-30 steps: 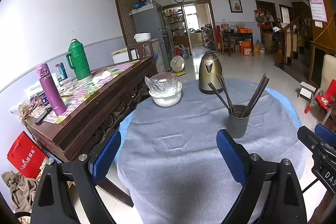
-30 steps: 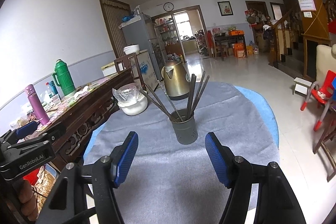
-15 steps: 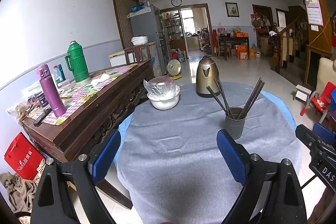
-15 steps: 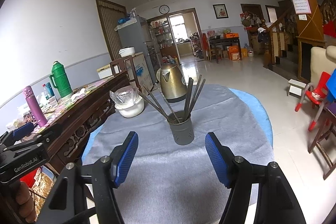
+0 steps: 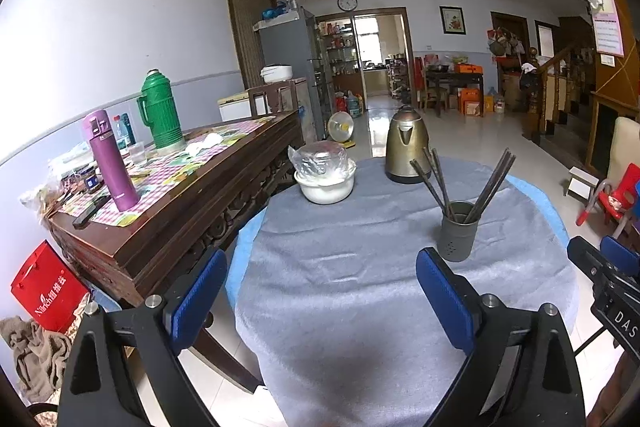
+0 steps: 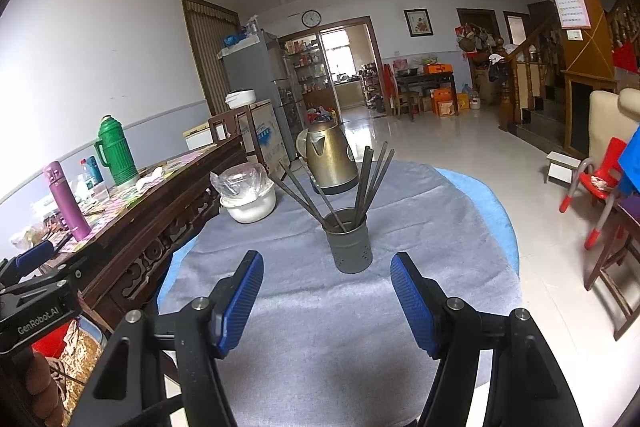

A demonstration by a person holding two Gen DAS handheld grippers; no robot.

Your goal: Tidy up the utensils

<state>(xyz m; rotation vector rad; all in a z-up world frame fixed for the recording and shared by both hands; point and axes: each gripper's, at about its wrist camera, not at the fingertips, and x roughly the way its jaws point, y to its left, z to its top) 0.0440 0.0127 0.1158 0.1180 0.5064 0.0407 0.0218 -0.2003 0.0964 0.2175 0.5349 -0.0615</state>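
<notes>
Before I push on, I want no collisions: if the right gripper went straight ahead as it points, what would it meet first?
Probably the grey utensil holder with chopsticks, just beyond the open right gripper; only tablecloth lies between, though depth is unclear.

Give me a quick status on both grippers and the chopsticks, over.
Left hand-held gripper open, empty. Right hand-held gripper open, empty, facing the holder. Chopsticks all standing in holder on the table. Nothing in the way.
</notes>
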